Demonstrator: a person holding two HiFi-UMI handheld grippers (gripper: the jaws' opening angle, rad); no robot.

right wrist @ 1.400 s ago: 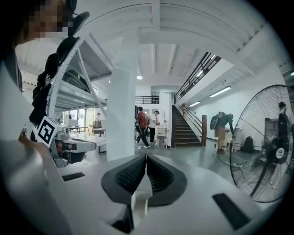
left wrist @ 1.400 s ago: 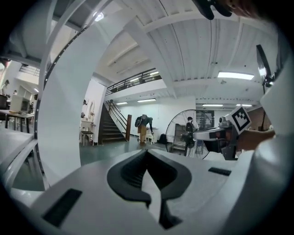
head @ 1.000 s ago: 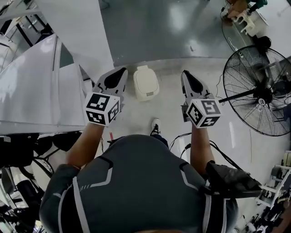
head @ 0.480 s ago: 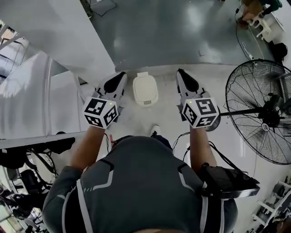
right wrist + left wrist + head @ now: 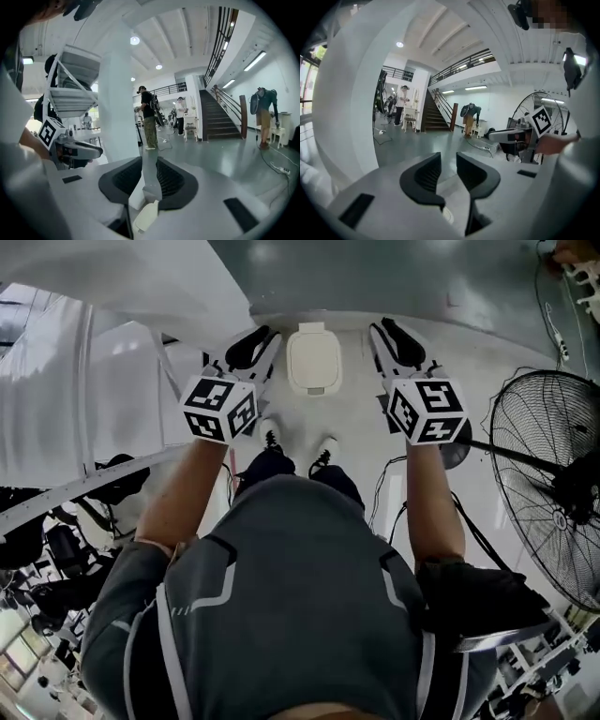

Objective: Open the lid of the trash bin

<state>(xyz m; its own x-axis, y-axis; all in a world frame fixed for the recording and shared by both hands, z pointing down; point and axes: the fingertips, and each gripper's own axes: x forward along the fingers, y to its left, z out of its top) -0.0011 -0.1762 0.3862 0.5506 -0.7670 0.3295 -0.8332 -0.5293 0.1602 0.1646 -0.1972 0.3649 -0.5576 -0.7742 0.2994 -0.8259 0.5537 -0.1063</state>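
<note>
A small cream trash bin (image 5: 314, 360) with its lid down stands on the pale floor just ahead of the person's shoes (image 5: 324, 448). My left gripper (image 5: 261, 341) hangs to the left of the bin and my right gripper (image 5: 392, 337) to its right, both apart from it. The jaws of both are opening, with a narrow gap and nothing between them. In the left gripper view the left gripper (image 5: 447, 171) points across the hall. Low between the jaws of the right gripper (image 5: 149, 176) a cream piece (image 5: 147, 216) shows, probably the bin.
A big standing fan (image 5: 553, 484) is at the right, with cables (image 5: 473, 531) on the floor near it. A white rack and pillar (image 5: 94, 399) stand at the left. People (image 5: 149, 119) stand far off in the hall near a staircase (image 5: 222, 119).
Both grippers have gone forward and down and now flank the bin. Their jaws, shut before, have parted a little. The bin has not moved.
</note>
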